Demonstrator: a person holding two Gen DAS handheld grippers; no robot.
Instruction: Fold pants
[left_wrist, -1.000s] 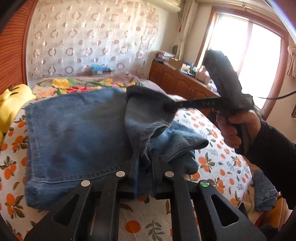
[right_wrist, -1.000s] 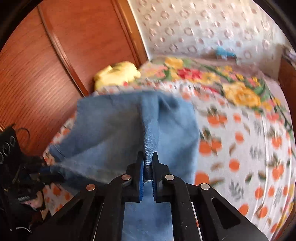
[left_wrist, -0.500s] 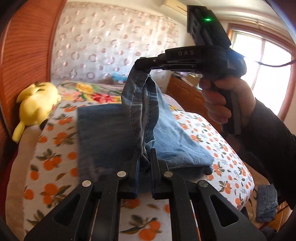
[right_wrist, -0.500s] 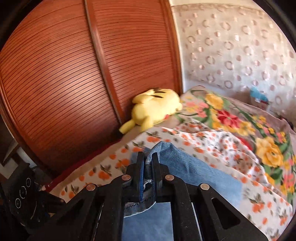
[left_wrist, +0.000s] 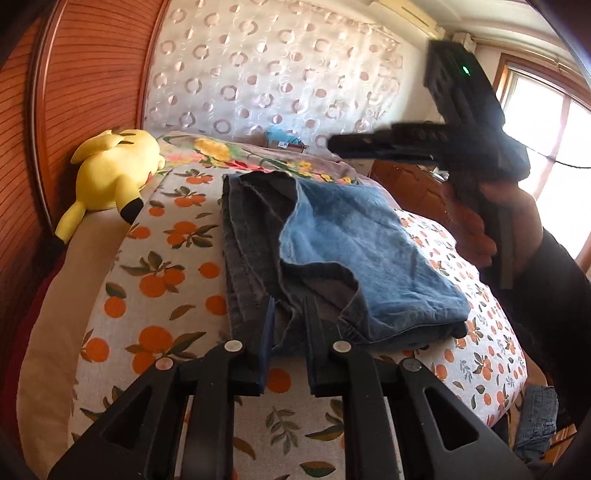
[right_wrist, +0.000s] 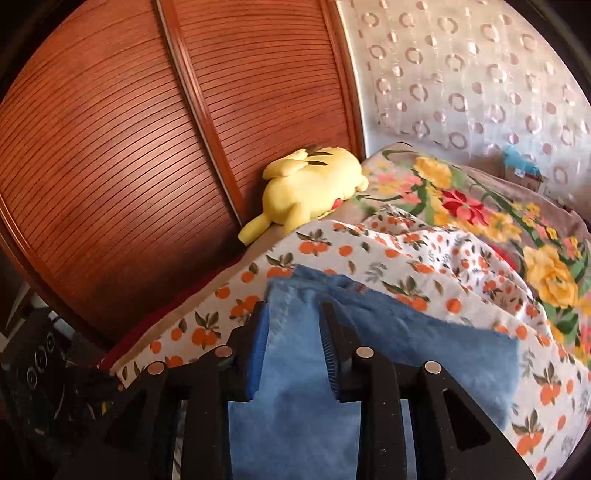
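Lying folded, one pants (left_wrist: 332, 251); two tongs, apparently both opening.

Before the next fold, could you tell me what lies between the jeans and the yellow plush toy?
Only bare orange-print sheet separates the jeans from the plush toy, clearest in the left wrist view.

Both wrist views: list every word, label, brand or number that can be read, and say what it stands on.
No text can be read in either view.
Side of the black right gripper, left wrist view: raised marks, too blurred to read.
Small blue-and-white package at the head of the bed: print too small to read.
Black device with round rings, lower left of the right wrist view: no letters visible.
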